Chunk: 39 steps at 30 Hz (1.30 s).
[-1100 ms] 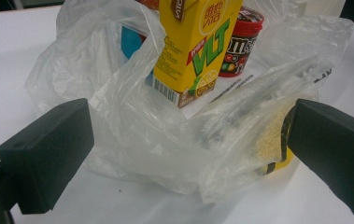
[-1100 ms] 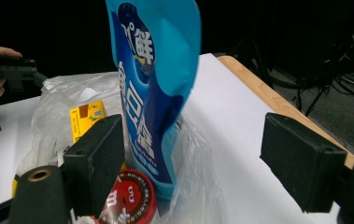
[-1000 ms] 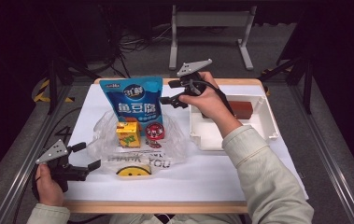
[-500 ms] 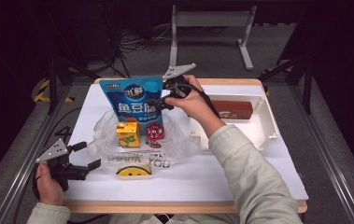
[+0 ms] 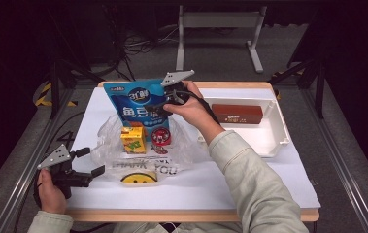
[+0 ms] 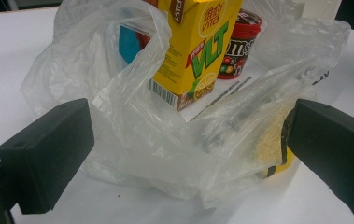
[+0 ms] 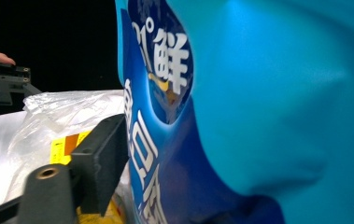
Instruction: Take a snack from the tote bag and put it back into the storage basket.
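blue pouch (image 5: 137,103) | behind: yellow carton (image 5: 133,139), red tub (image 5: 160,137) | inside plastic bag (image 5: 108,145)

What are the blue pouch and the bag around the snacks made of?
Blue pouch: glossy printed plastic film, probably laminate; it dents softly and shines. Bag: thin clear plastic, crinkled, with the yellow carton visible through it.

One blue pouch (image 5: 135,104), one juice carton (image 5: 133,139), one candy tub (image 5: 160,137), one plastic bag (image 5: 108,148), one brown box (image 5: 237,113).
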Motion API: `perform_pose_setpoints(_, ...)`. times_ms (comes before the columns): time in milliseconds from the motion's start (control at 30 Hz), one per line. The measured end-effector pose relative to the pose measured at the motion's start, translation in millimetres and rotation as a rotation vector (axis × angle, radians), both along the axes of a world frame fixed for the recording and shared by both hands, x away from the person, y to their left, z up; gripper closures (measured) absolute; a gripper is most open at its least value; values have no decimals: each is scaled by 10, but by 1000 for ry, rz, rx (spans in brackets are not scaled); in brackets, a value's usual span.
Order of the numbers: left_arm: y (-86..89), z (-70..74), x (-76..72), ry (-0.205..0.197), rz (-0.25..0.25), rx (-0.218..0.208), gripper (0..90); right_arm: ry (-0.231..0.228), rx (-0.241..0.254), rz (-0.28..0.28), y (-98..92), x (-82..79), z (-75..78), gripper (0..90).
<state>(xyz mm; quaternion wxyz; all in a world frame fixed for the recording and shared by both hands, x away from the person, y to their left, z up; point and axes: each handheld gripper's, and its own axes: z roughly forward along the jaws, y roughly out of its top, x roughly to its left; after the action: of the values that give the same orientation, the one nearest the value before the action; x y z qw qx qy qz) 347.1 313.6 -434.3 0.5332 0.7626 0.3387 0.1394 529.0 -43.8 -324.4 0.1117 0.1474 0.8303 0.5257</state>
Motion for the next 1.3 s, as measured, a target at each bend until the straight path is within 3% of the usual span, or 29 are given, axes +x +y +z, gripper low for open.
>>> perform_pose_setpoints(133, -2, -1, 1, -1, 1, 0, 13, -15, -10, 20, 7, 3, 11, 494)
perform_pose_setpoints(167, -2, -1, 2, -2, 1, 0, 13, -25, -45, 34, 10, 0, 16, 597)
perform_pose_setpoints(333, 1, 0, 0, -3, 0, 0, 13, -40, -78, 68, 34, -61, 40, 817)
perform_pose_setpoints(433, 2, 0, 0, -3, 2, -1, 13, -39, -100, 68, 58, -101, 50, 887)
perform_pose_setpoints(567, 1, 0, 1, -3, 1, -2, 13, -42, -108, 65, 100, -158, 74, 900)
perform_pose_setpoints(700, -23, -7, 18, 1, -7, -3, 13, -39, -85, 52, 149, -204, 136, 900)
perform_pose_setpoints(800, -38, -10, 16, 3, -14, 10, 13, -53, -38, 53, 146, -217, 293, 900)
perform_pose_setpoints(933, -13, -3, 5, -1, -3, -4, 13, -69, 18, 58, 104, -244, 523, 900)
perform_pose_setpoints(1300, -14, -3, 8, 1, -2, -6, 13, -102, 72, 55, -50, -365, 911, 900)
